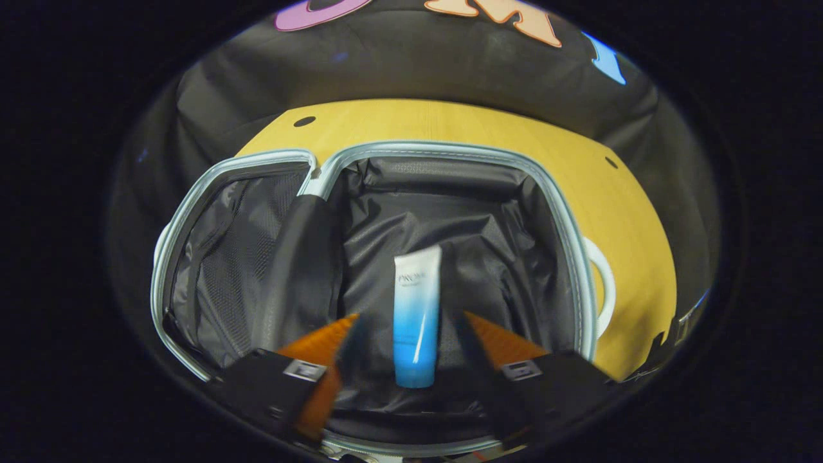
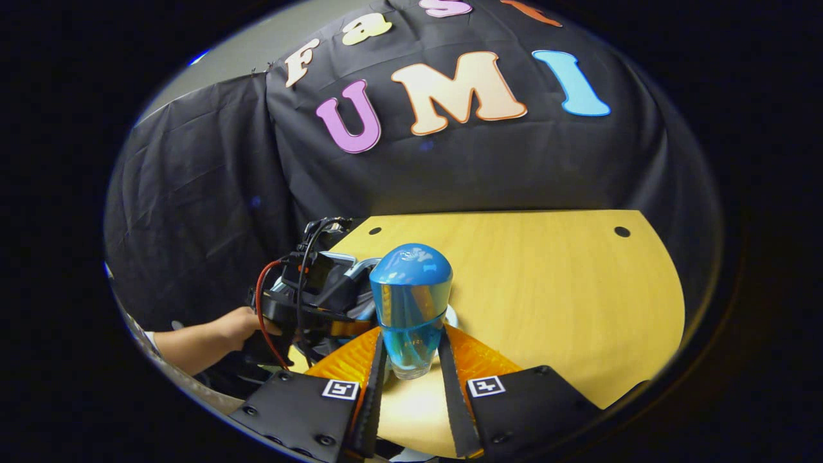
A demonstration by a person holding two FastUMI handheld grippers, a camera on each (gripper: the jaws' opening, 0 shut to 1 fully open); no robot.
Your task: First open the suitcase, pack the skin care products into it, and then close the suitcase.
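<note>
I see the suitcase [image 1: 450,193] lying open on the desk [image 1: 617,212], my landmark. Inside its deeper half lies the tube [image 1: 416,315], and my left tool [image 1: 408,350] hangs above it, released, fingers spread clear of it. Beside the suitcase my right tool [image 2: 410,360] is clenched around the blue bottle [image 2: 411,302]. That smooth bottle could slip if my grip loosens.

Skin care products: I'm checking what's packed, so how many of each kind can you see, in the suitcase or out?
Tubes: 1, white and blue tube over the open suitcase, between open fingers.
Bottles: 1, blue bottle gripped above the table.
Total: 2
</note>
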